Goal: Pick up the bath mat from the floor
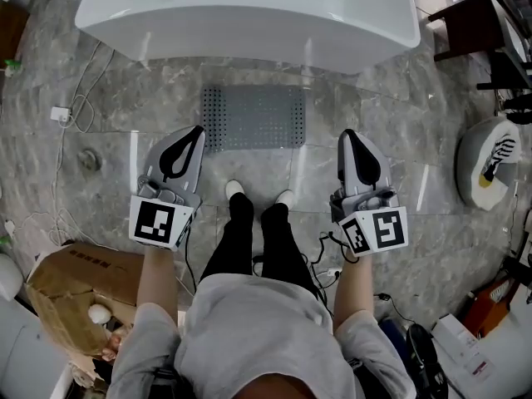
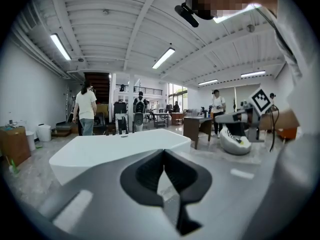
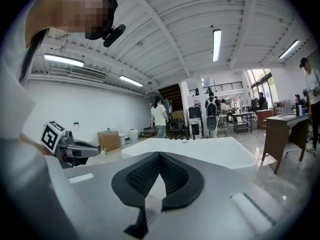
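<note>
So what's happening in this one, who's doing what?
A person stands facing a white bathtub, a gripper in each hand. The grey bath mat lies flat on the floor before it, untouched. The left tongs and right tongs are both shut and empty, poised either side of the mat's near edge.

Seemingly marble floor [image 1: 399, 131] bears bath mat [image 1: 253, 117], bathtub [image 1: 249, 11].

The bathtub [image 1: 249, 23] ran past the head view's top edge; the left gripper [image 1: 198, 130] covered a sliver of the bath mat's [image 1: 258, 116] left edge.
</note>
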